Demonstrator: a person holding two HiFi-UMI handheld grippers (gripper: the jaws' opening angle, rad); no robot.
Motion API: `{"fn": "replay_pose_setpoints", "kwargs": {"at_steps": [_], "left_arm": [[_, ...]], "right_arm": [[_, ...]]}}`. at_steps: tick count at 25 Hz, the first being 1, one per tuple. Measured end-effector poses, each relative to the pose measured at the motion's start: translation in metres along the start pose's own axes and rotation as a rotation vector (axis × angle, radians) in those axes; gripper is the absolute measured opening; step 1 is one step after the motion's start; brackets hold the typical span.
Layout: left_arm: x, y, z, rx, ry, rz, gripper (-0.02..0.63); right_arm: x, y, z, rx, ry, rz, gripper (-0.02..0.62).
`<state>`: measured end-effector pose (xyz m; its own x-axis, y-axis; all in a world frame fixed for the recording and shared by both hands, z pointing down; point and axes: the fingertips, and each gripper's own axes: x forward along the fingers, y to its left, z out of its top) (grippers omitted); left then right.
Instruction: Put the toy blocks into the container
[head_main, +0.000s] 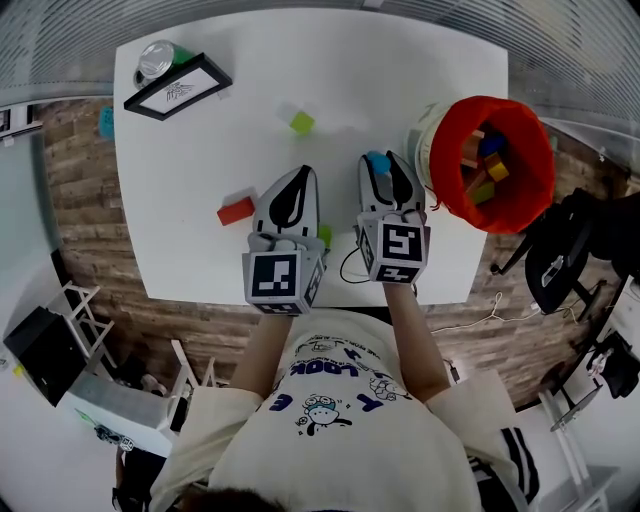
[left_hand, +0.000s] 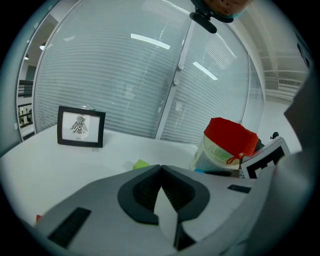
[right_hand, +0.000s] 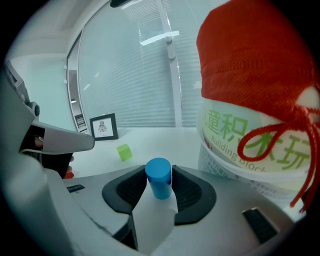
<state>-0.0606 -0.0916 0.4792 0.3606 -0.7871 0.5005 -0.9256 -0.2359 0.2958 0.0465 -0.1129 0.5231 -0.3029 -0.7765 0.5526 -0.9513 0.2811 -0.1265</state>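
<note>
Clenched in the right tongs (right_hand: 159, 175): a smooth blue cylinder (right_hand: 159, 180), upright, long axis vertical, round top clear of the ribbed black pads. Just beside it to the right, a white plastic tub (right_hand: 235, 145) lined with red mesh (right_hand: 250, 65), wooden blocks inside, at the bench's (head_main: 400, 70) right edge. Left tongs (left_hand: 161, 169) closed tip to tip, nothing between. On open white bench ahead: a green cube (head_main: 301, 123), well apart; a flat red brick (head_main: 236, 211) left of the left tongs.
</note>
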Motion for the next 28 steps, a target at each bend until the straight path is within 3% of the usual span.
{"fn": "replay_pose_setpoints", "kwargs": {"at_steps": [11, 28], "left_arm": [[0.000, -0.004, 0.005, 0.020, -0.007, -0.003, 0.032], [-0.024, -0.027, 0.025, 0.060, -0.087, -0.009, 0.032]], "right_arm": [[-0.005, 0.003, 0.006, -0.009, -0.028, 0.016, 0.160], [-0.042, 0.019, 0.043, -0.012, -0.125, 0.073, 0.160]]}}
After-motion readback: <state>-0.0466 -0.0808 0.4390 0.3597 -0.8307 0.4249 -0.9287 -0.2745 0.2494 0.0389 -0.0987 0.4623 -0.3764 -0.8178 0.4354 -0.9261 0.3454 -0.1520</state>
